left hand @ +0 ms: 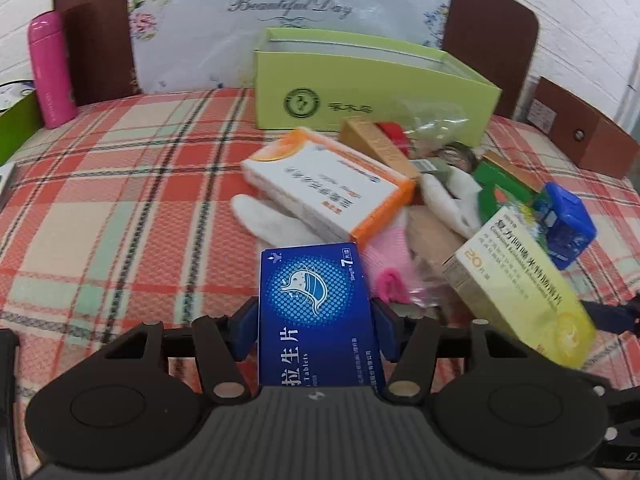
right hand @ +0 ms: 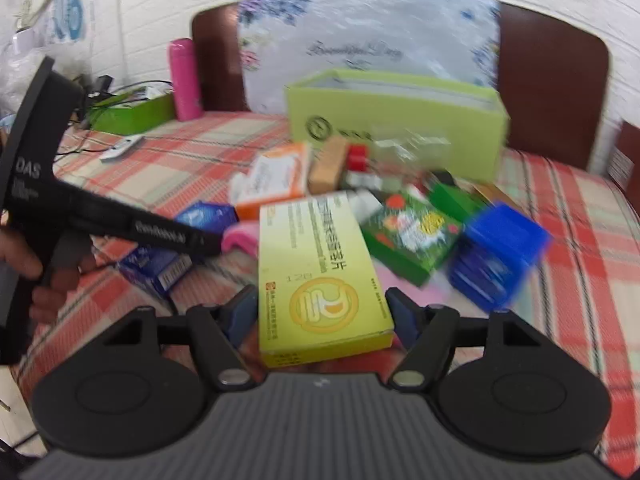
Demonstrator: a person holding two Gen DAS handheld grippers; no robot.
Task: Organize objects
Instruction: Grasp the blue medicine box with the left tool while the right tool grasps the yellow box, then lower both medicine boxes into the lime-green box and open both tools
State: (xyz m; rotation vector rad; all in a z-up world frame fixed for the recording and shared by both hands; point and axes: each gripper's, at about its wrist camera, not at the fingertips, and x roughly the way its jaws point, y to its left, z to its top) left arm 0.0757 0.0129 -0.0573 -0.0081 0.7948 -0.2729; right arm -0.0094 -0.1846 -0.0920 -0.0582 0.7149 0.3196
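Blue box (left hand: 316, 312) being pinched in left gripper (left hand: 314, 320), yellow box (right hand: 320, 276) in right gripper (right hand: 322, 312), both lifting clear of the pile toward green bin (left hand: 360, 92) behind, likely for sorting.

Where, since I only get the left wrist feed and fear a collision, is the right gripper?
Observer: The right gripper is on your right, its jaws shut on the yellow-green medicine box, which lies lengthwise between them.
Operator: Anything at the far left of the table that my view cuts off?
Observer: Yes. Black cables trail out of the green tray beside the pink bottle.
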